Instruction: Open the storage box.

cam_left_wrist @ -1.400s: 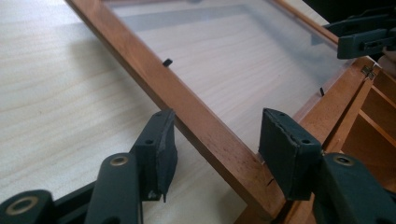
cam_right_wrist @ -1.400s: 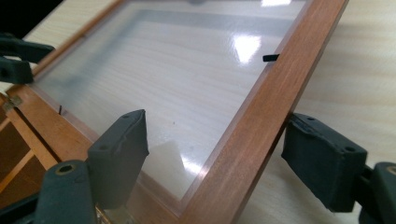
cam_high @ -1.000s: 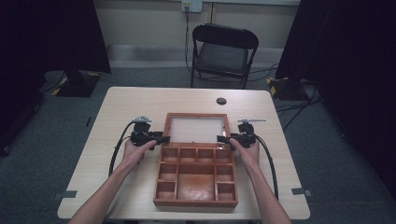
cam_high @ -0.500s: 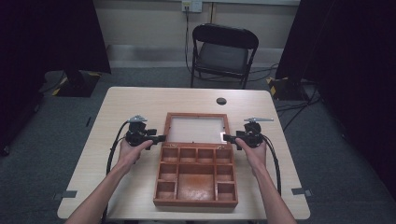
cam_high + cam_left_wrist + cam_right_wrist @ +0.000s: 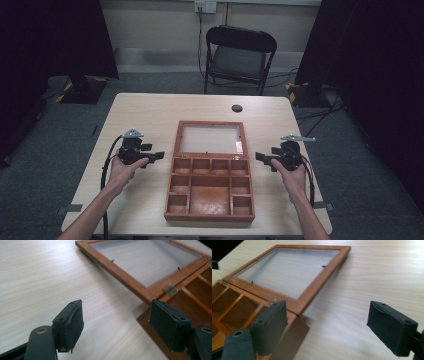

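Wooden box [image 5: 210, 187] lies open in the middle of the desk [image 5: 150, 112], lid [image 5: 210, 138] folded flat away from the person, glass pane up, small compartments around one big one. Brass hinge [image 5: 170, 289] joins lid to base in the left gripper view. Left gripper [image 5: 156, 157] sits just left of the box, near the hinge line, not touching it; its fingers [image 5: 72, 322] have just been opening and stand apart with nothing between them. Right gripper [image 5: 261, 159] is just right of the box, clear of it; its fingers [image 5: 393, 326] have just been opening too, wide apart, holding nothing. Small dark round thing [image 5: 237, 108] lies beyond the lid. Black folding chair [image 5: 241, 57] stands behind the desk.
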`<state>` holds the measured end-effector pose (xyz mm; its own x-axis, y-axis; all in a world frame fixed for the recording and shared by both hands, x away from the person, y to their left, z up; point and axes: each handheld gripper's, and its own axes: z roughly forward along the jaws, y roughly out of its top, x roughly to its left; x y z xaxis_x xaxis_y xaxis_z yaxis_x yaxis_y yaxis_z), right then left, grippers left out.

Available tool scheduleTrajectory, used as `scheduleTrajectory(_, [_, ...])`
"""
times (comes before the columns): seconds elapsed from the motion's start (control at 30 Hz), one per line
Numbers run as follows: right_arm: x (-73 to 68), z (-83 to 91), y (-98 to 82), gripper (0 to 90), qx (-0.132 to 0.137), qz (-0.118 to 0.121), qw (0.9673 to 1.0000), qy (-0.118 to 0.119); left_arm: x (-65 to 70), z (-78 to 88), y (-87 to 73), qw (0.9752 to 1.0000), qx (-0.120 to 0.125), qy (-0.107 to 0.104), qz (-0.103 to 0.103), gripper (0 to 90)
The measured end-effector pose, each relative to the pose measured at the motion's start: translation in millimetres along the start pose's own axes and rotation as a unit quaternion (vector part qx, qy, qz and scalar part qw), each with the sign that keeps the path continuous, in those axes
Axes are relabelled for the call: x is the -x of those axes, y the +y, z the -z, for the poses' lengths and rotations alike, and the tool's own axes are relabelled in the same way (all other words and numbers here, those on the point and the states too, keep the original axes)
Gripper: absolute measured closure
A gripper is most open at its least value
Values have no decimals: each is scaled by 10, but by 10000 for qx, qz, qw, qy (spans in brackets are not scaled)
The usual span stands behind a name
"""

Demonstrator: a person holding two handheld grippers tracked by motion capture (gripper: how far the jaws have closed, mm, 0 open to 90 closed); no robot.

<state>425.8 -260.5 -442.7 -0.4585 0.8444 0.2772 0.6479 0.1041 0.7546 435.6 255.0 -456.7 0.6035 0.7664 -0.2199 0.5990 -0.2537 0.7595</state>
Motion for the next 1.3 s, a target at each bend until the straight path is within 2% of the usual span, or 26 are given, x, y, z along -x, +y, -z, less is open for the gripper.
scheduleTrajectory(0.1, [13, 80, -55, 154, 6, 25, 10000, -70, -1, 73, -55, 10000, -27, 40, -62, 259])
scheduleTrajectory(0.3, [46, 286, -246, 154, -157, 45, 9989, -434, -38, 262, -200, 9992, -162, 340, -168, 250])
scheduleTrajectory(0.33, [49, 307, -274, 155, -177, 27, 9988, -466, -56, 291, -227, 9991, -158, 354, -164, 249])
scheduleTrajectory(0.37, [56, 334, -311, 155, -206, 29, 9986, -490, -72, 319, -258, 9991, -167, 389, -73, 249])
scheduleTrajectory(0.43, [77, 416, -437, 155, -277, 8, 9978, -607, -104, 371, -306, 9985, -202, 499, -91, 240])
scheduleTrajectory(0.47, [77, 416, -437, 155, -277, 8, 9978, -607, -120, 395, -325, 9982, -222, 551, -128, 240])
scheduleTrajectory(0.53, [103, 472, -555, 155, -342, -11, 9969, -714, -165, 430, -397, 9978, -261, 612, -71, 214])
scheduleTrajectory(0.57, [113, 481, -583, 155, -377, 2, 9965, -753, -197, 440, -454, 9974, -317, 648, 16, 205])
scheduleTrajectory(0.67, [141, 492, -657, 155, -434, -5, 9955, -844, -230, 456, -524, 9975, -284, 645, 106, 199])
scheduleTrajectory(0.7, [151, 497, -693, 155, -476, -36, 9950, -878, -242, 453, -550, 9971, -343, 669, 93, 193])
scheduleTrajectory(0.73, [183, 483, -757, 154, -564, -53, 9938, -959, -250, 431, -594, 9948, -473, 899, 44, 188])
scheduleTrajectory(0.8, [193, 471, -773, 154, -592, -43, 9931, -1011, -261, 422, -626, 9949, -468, 891, 120, 194])
scheduleTrajectory(0.87, [211, 405, -821, 148, -753, 30, 9893, -1247, -271, 407, -676, 9939, -513, 969, 84, 189])
scheduleTrajectory(0.9, [211, 405, -821, 148, -753, 30, 9893, -1247, -271, 392, -694, 9927, -588, 1050, 51, 189])
scheduleTrajectory(0.97, [213, 388, -824, 148, -747, 161, 9877, -1367, -248, 382, -737, 9918, -424, 1204, 14, 178])
scheduleTrajectory(1.0, [212, 370, -831, 141, -683, 172, 9859, -1517, -237, 378, -746, 9910, -431, 1263, -58, 174])
scheduleTrajectory(1.03, [212, 370, -831, 141, -683, 172, 9859, -1517, -221, 369, -759, 9893, -452, 1376, -178, 174])
scheduleTrajectory(1.07, [194, 334, -876, 111, -573, 363, 9824, -1740, -213, 339, -813, 9893, -187, 1437, -160, 131])
scheduleTrajectory(1.3, [202, 311, -935, 68, -301, 395, 9835, -1741, -209, 340, -816, 9889, -187, 1466, -166, 124])
